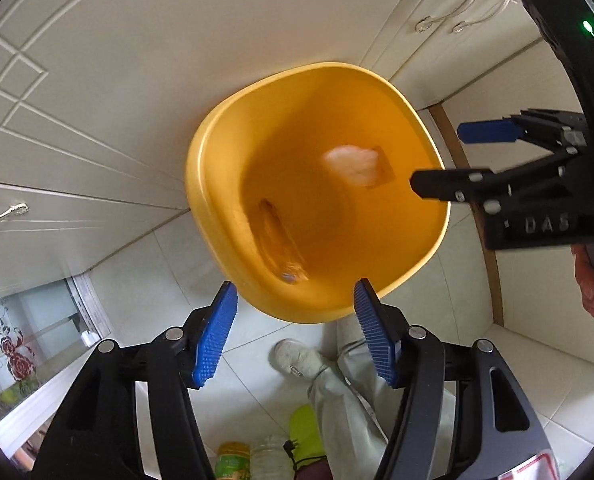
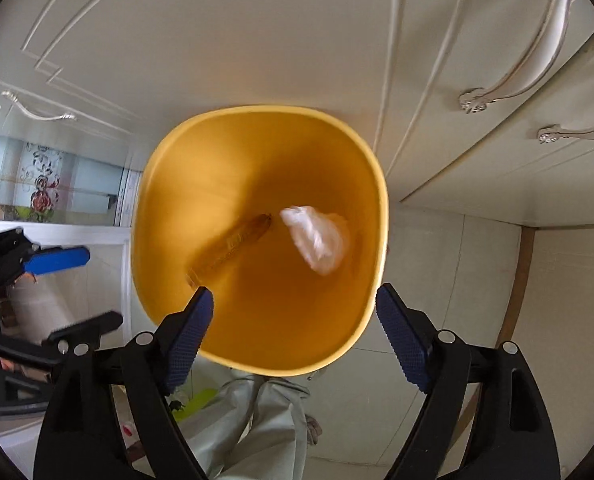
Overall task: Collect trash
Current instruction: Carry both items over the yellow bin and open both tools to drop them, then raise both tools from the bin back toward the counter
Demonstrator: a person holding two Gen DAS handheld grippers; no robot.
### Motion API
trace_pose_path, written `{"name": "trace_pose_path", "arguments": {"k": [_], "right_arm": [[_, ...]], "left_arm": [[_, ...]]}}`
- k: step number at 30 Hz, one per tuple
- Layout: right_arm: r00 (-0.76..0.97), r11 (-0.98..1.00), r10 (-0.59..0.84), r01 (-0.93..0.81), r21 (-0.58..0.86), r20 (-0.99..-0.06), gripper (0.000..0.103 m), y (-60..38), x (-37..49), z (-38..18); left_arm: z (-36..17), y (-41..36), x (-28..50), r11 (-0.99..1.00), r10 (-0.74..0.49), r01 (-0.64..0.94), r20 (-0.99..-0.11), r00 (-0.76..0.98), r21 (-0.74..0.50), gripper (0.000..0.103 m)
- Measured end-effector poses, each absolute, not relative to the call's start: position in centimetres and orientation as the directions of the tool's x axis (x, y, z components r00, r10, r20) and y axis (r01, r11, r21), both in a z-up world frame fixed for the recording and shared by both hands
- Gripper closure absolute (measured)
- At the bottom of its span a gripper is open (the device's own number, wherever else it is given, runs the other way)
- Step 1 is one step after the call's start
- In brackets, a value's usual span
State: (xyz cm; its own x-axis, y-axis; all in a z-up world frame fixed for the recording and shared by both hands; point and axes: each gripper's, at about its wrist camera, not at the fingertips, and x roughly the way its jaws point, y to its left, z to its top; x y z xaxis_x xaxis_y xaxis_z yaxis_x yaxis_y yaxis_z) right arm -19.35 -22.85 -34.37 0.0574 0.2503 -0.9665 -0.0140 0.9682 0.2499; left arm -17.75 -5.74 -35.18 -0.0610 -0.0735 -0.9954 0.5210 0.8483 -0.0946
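Bin: round-cornered yellow plastic bin, upright.
Trash: crumpled white tissue wad blurred, inside bin w/ clear plastic wrapper.
Left gripper: spread, nothing held, over bin rim.
Right gripper: spread, nothing held, over bin.

- Yellow bin: a plastic bin with rounded corners and a thick rolled rim, standing upright on the pale floor tiles against the white cupboard doors, its mouth open.
- White wad: crumpled, soft-looking, blurred, inside the bin toward one wall.
- Clear bottle: long and see-through, lying slanted along the opposite inner wall, apart from the wad.
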Motion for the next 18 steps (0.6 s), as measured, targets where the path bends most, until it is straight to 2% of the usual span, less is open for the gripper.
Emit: {"name": "trace_pose_path", "arguments": {"k": [5,8,10,13,18], "right_arm": [[0.082,0.970,0.240,0.010,0.242,-0.967,0.019,-23.3,-19.0,-33.7],[0.119,0.979,0.198,0.017,0.202,-0.973,0.019,-23.3,-19.4,-32.1],[0.170,0.976,0.208,0.033,0.217,-0.963,0.010,-23.1,-20.0,-30.8],[0.247,0.982,0.176,0.029,0.189,-0.953,0.010,-23.0,-21.3,-28.9],[0.272,0.988,0.154,-0.034,0.150,-0.950,0.010,-22.3,-23.6,-25.7]], "left_arm": [[-35.4,-6.1,-18.1,0.847,-0.057,0.525,-0.997,-0.060,-0.080,0.041],[-34.6,-6.0,-18.2,0.864,-0.062,0.497,-0.997,-0.050,-0.079,0.032],[-33.8,-5.4,-18.2,0.880,-0.083,0.465,-0.996,-0.039,-0.091,0.026],[-32.4,-5.1,-18.5,0.894,-0.101,0.437,-0.995,-0.014,-0.097,0.018],[-29.5,-5.0,-19.5,0.904,-0.113,0.418,-0.993,0.039,-0.086,0.015]]}}
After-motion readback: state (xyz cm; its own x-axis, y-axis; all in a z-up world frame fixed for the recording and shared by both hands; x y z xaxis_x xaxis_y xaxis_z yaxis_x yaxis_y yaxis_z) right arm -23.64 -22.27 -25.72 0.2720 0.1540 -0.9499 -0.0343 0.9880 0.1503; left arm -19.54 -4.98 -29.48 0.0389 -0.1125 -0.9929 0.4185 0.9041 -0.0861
